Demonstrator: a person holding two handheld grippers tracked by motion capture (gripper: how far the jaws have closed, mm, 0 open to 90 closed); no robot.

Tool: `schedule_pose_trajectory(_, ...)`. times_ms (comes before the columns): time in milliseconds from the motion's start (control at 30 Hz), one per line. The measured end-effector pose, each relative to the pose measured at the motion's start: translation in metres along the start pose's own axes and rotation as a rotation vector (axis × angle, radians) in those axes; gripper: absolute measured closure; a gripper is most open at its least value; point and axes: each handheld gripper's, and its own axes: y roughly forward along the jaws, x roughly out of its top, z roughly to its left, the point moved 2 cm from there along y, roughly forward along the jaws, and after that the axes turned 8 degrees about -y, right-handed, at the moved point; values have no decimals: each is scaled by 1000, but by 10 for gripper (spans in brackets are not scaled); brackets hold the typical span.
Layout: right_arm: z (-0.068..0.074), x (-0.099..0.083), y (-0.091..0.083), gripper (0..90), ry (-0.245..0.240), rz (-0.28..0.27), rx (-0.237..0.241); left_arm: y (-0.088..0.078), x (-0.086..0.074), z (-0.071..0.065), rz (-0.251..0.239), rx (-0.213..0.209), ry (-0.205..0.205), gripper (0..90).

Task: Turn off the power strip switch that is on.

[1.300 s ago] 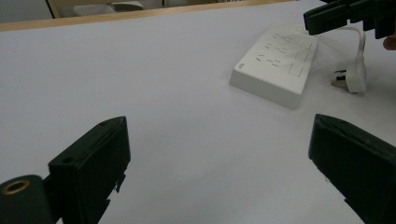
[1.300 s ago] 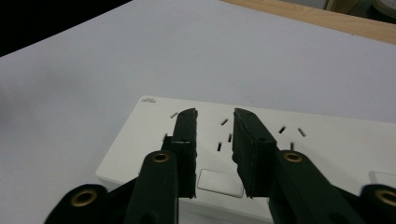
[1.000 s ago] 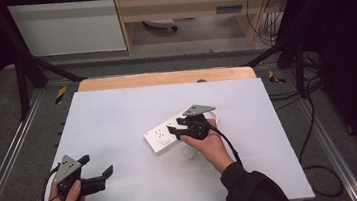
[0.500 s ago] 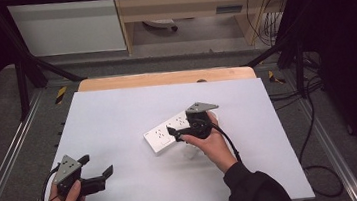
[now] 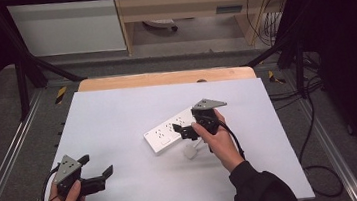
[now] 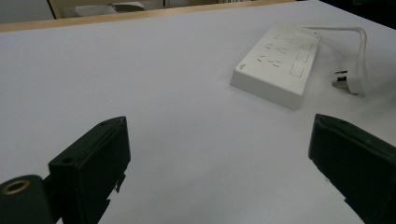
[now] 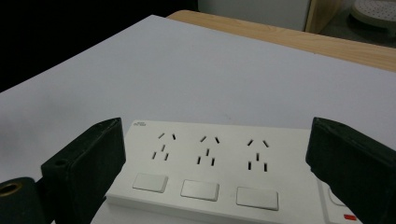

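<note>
A white power strip [image 5: 167,132] with three sockets and three switches lies flat on the white table top [image 5: 117,112]. Its short cable ends in a white plug [image 5: 190,151] just in front of it. My right gripper [image 5: 182,131] hovers at the strip's right end, pointing left along it. Its jaws have just been opening and now stand wide, open, with the strip [image 7: 210,163] below and ahead of them and nothing pressed between the pads. My left gripper [image 5: 97,165] rests open near the table's front left corner, aimed at the strip [image 6: 280,63] and plug [image 6: 351,79].
A wooden table edge [image 5: 164,78] runs along the far side of the white sheet. Metal frame rails and loose cables lie on the floor to the right [image 5: 319,166]. A black frame post [image 5: 23,81] stands at the far left.
The right hand has shifted slightly up and to the right over the strip's end. The strip, the plug and the left gripper have stayed put.
</note>
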Motion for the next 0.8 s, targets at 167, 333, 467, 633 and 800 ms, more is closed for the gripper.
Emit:
schedule_pose_trajectory(167, -3, 2, -7, 54, -2, -12, -9, 0, 0, 0, -4, 1, -2, 53)
schedule_pose_trajectory(333, -8, 3, -18, 53, 1, -15, -22, 0, 0, 0, 1, 2, 2, 53)
schedule_pose_trajectory(467, -12, 5, -28, 53, -4, -26, -34, 0, 0, 0, -2, 2, -2, 53)
schedule_pose_trajectory(633, -17, 6, -38, 49, -8, -43, -45, 0, 0, 0, 0, 1, 0, 53)
schedule_pose_trajectory(800, -26, 8, -53, 49, -30, -65, -84, 0, 0, 0, -2, 2, -2, 53)
